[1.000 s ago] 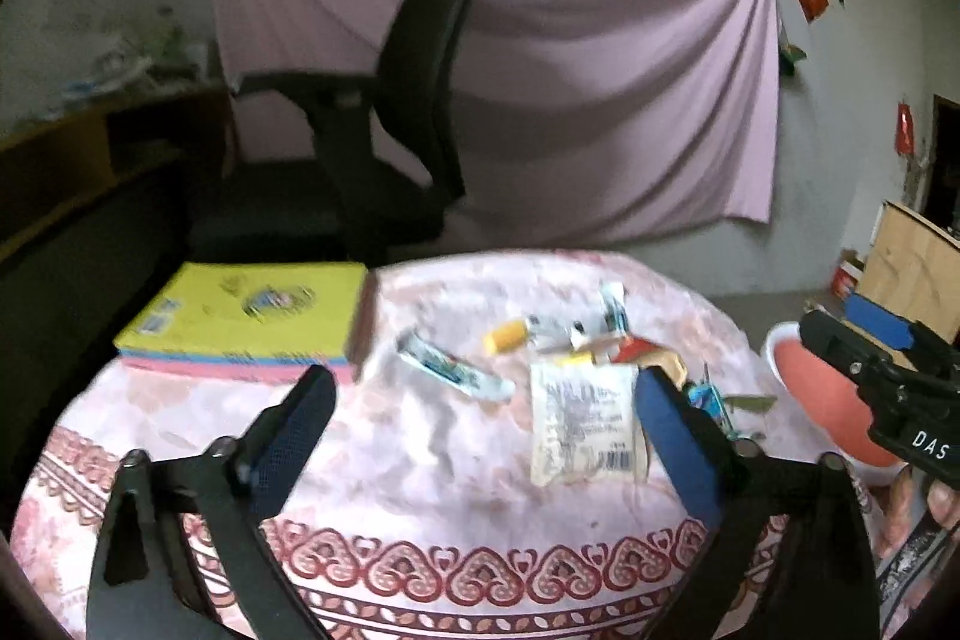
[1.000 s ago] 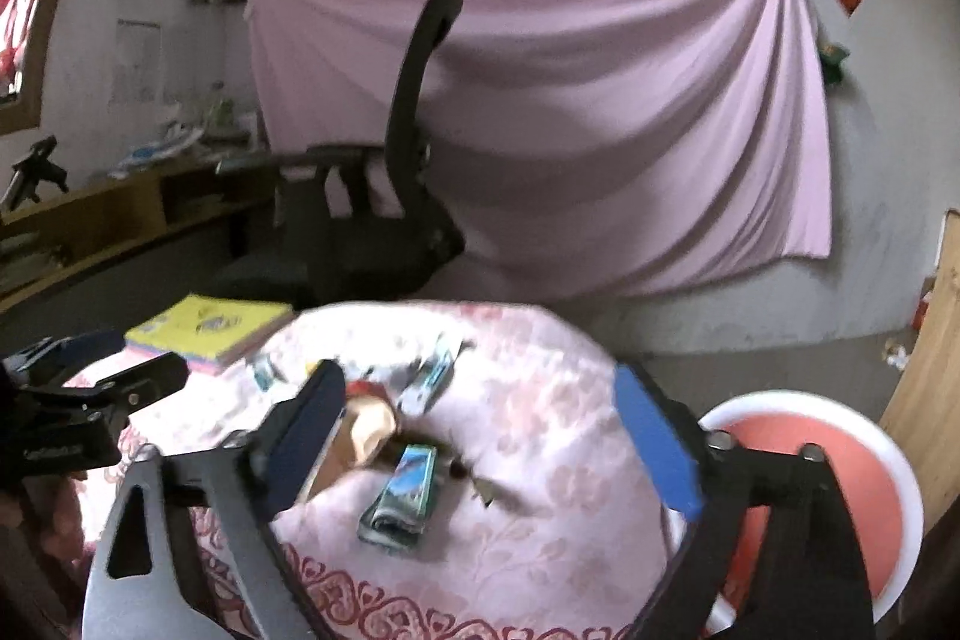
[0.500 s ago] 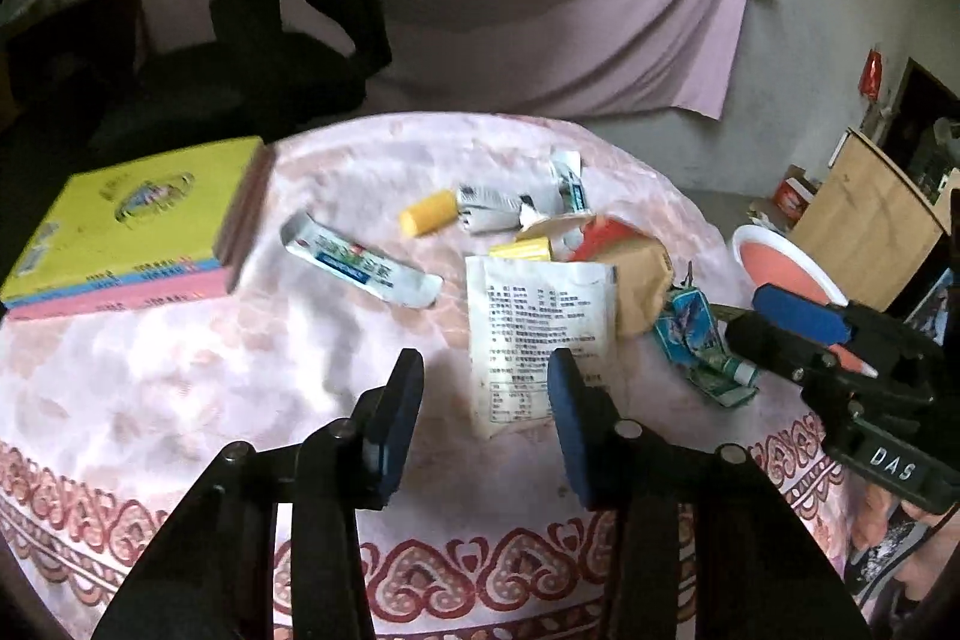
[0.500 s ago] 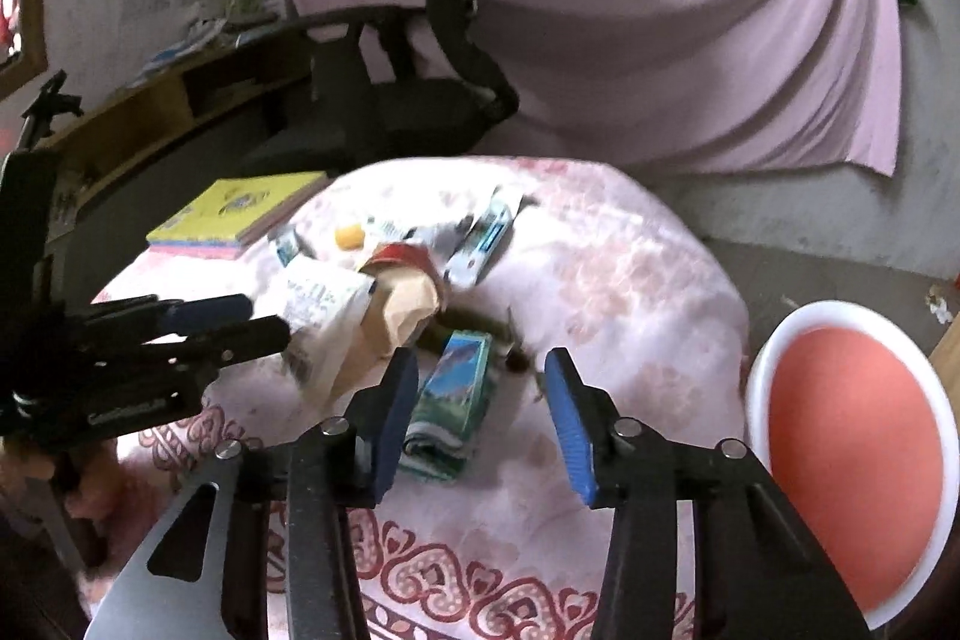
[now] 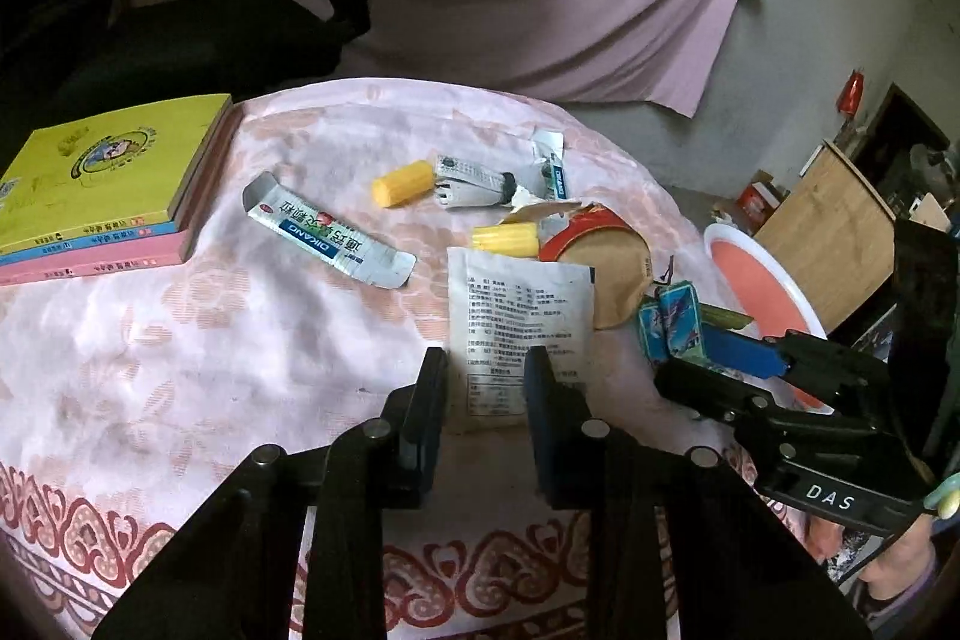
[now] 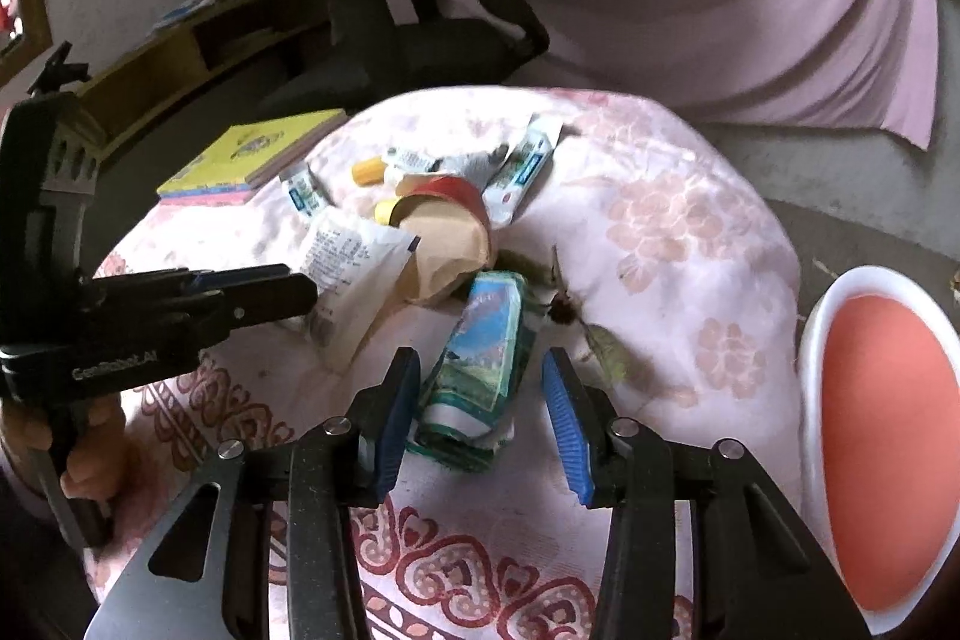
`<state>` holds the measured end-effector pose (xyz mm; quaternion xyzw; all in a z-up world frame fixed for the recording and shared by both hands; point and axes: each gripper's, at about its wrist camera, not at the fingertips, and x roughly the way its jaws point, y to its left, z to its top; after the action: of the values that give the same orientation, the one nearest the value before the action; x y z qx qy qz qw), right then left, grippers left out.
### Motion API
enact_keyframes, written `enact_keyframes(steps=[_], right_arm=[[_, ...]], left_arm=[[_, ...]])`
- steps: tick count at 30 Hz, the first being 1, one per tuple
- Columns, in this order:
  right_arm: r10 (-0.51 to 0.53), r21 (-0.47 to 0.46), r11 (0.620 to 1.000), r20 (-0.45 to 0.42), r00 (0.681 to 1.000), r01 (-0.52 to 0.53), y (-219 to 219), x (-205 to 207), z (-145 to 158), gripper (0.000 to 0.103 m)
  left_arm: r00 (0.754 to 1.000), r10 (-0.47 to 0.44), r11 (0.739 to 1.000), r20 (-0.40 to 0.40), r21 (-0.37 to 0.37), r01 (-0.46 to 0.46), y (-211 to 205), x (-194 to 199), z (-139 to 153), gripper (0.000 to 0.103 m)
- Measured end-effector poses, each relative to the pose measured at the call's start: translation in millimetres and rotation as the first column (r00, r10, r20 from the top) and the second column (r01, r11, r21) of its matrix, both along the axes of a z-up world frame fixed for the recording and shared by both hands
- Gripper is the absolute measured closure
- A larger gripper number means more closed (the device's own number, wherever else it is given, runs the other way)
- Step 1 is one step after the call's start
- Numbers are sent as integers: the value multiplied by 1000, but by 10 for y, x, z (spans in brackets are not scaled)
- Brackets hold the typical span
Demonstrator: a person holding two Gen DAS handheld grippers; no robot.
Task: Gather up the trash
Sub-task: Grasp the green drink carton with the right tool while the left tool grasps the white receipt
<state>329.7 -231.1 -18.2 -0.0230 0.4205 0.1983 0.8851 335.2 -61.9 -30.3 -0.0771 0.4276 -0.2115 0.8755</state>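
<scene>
white packet (image 5: 519, 316) lies flat on the tablecloth (image 5: 240, 340), its near edge running between the left tongs (image 5: 483, 370); jaws closing, not yet pinching it as far as i can tell. risk: it's thin and flat, so the tips may skate over it or bunch up the cloth instead. it also overlaps the brown paper cup (image 5: 618, 274), so a drag could pull the cup and the yellow caps (image 5: 504, 239) along. blue-green carton (image 6: 480, 370), crumpled, lies lengthwise between the right tongs (image 6: 480, 388), gaps both sides, jaws closing, nothing gripped yet. risk: it's soft and half crushed, could fold and squirt out toward the table edge, which is close. red bin (image 6: 888, 436) stands off the table just right of the right tongs. books (image 5: 102, 184) well clear on the far left.
</scene>
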Motion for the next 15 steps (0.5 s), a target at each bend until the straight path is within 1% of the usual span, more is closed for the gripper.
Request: enact_keyframes(steps=[4, 6, 11, 15], right_arm=[[-4, -5, 1000, -3, 1000, 4, 2, 2, -11, 72], [-5, -8, 1000, 3, 1000, 5, 2, -7, -5, 77], [1, -4, 1000, 19, 1000, -1, 4, -26, 8, 77], [-4, 2, 1000, 37, 999, 4, -11, -42, 32, 77]], left_arm=[[1000, 8, 1000, 3, 1, -8, -10, -4, 4, 86], [1000, 9, 1000, 12, 6, -9, -17, -25, 16, 95], [999, 1, 1000, 40, 10, -1, -27, -69, 38, 98], [999, 10, 1000, 48, -18, -9, 35, -78, 45, 100]])
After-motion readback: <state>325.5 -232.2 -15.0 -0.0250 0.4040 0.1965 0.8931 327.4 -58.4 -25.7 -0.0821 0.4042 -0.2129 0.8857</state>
